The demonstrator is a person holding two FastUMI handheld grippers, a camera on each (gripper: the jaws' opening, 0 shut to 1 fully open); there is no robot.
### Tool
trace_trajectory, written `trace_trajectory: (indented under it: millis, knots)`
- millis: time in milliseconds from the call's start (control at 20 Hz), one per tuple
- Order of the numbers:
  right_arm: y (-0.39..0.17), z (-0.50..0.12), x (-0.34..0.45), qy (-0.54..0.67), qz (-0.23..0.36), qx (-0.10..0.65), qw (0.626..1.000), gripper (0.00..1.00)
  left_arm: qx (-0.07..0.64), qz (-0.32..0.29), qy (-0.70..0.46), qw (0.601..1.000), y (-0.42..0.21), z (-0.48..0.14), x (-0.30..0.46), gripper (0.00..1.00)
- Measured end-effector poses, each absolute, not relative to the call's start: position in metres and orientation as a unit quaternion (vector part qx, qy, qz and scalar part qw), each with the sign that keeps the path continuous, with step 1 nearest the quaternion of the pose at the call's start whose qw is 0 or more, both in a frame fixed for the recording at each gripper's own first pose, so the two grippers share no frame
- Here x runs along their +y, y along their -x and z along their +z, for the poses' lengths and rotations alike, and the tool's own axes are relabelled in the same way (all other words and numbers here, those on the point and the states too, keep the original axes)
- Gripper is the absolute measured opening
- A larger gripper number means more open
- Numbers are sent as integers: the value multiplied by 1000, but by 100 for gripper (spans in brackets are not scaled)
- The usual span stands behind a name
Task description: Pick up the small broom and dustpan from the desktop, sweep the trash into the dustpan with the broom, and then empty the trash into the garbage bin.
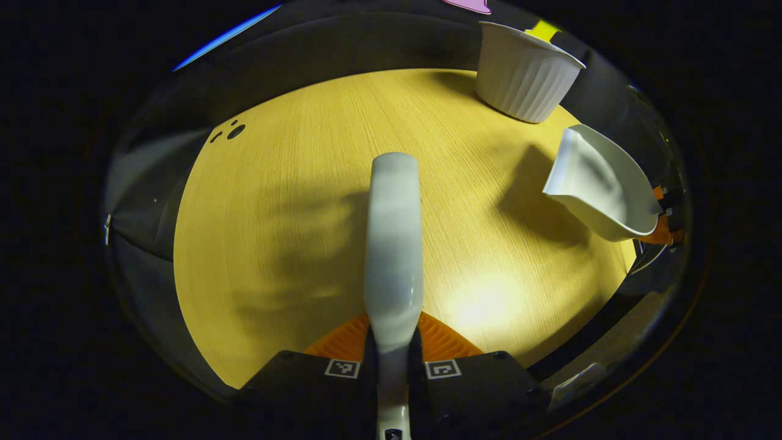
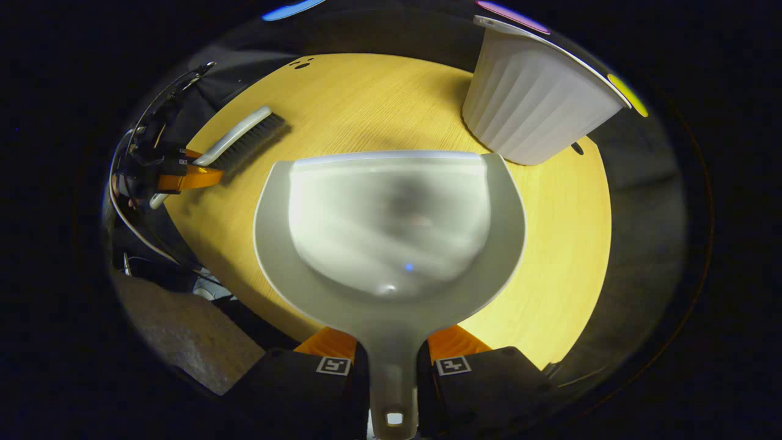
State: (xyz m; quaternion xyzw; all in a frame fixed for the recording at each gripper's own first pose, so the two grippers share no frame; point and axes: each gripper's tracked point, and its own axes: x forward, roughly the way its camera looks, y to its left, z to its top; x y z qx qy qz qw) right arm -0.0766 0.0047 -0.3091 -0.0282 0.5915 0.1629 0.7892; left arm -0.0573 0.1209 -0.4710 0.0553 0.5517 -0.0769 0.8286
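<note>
Both tools are off the round, pale wood-grain desktop (image 1: 293,201) and in hand, so the pick-up step looks done. The left gripper (image 1: 393,360) has its two fingers pressed together on the handle of the small pale-backed broom with dark bristles (image 1: 394,244), which runs straight out from the fingers over the middle of the desktop; in the right gripper view the same broom lies at the far left, bristles angled over the desktop edge. The right gripper (image 2: 392,360) is clamped on the stem of the light grey plastic dustpan (image 2: 391,226), whose scoop spreads out ahead of the fingers above the near half of the desktop; in the left gripper view it hangs at the right, tilted, casting a shadow on the wood. The white ribbed plastic garbage bin (image 2: 531,104) stands on the far right of the desktop, just beyond the dustpan's front lip. No trash can be made out on the wood, and the scoop looks bare apart from blurred reflections, so it is unclear whether sweeping and emptying are finished or not yet begun
</note>
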Motion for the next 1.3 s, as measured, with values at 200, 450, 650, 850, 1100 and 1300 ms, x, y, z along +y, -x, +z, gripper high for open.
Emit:
trace_trajectory:
  millis: [200,450,650,850,1100,1300]
  knots:
    - [72,-335,15,9,138,590,796,39,554,-77,-65,826,57,-470,123,25]
    - [80,-355,17,23,132,591,795,36,558,-73,-66,824,57,-470,123,24]
    - [81,-364,18,15,129,596,793,36,562,-70,-69,821,58,-471,124,27]
    - [84,-370,18,5,130,600,789,36,563,-71,-72,820,58,-471,124,27]
    - [90,-369,20,1,133,603,787,39,563,-73,-81,819,59,-469,127,29]
    - [91,-361,20,-15,132,606,784,46,556,-72,-103,821,60,-463,130,30]
